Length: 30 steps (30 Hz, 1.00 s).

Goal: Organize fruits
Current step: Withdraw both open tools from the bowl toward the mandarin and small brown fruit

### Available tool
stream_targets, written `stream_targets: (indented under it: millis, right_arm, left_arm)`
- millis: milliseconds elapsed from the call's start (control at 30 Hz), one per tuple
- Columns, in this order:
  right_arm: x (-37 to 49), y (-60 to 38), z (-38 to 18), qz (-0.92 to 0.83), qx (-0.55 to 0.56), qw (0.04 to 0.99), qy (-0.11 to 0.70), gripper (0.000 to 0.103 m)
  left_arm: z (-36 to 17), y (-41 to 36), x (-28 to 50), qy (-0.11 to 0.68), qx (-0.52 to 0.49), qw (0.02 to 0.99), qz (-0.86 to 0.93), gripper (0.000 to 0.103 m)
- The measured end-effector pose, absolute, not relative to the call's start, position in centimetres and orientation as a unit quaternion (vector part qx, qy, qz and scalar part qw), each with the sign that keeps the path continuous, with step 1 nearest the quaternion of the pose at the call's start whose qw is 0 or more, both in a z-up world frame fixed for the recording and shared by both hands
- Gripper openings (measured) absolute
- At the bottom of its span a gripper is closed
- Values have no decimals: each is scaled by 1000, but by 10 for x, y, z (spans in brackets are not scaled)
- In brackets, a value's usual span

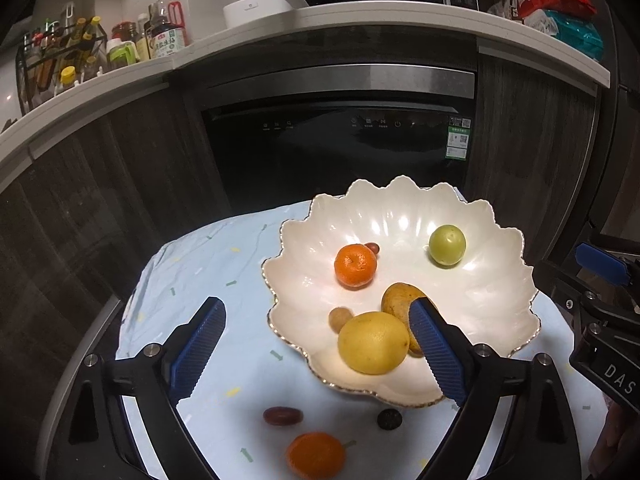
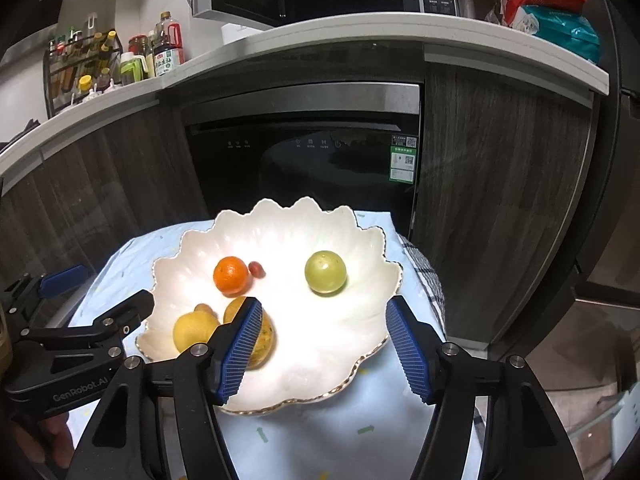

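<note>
Nearest, an orange and a red date, long axis left-right, lie on the desk; both grippers' fingers gape empty.

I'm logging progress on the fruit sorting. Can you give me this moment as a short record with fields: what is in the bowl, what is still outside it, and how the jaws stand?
bowl: white scalloped bowl on a light blue cloth
in bowl: orange mandarin, green round fruit, yellow lemon, brownish-yellow fruit, small red fruit, small tan fruit
outside bowl: second mandarin, dark red fruit, dark round fruit
left gripper: jaws open, holding nothing
right gripper: jaws open, holding nothing
</note>
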State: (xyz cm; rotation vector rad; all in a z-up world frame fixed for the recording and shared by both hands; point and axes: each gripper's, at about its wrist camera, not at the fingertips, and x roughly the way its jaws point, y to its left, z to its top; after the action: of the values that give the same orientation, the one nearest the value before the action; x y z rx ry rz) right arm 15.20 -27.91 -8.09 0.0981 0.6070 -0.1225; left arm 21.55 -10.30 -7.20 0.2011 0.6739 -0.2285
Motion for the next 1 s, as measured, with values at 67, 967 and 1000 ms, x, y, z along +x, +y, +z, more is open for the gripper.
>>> stream_targets:
  millis: [67,967,1000]
  right_arm:
    - [148,-278,-78,-59,48,952,295,65]
    - [103,-238,-56,-46,20,960,277,65]
    - [102,-236,-57,-44,20,959,278,65]
  left_arm:
    - [-68,-100,211,326,98,934,-110,94]
    - [-49,-54,158,308,78,943,-96,94]
    - [-50,-53,156,309,78,943,-96,94]
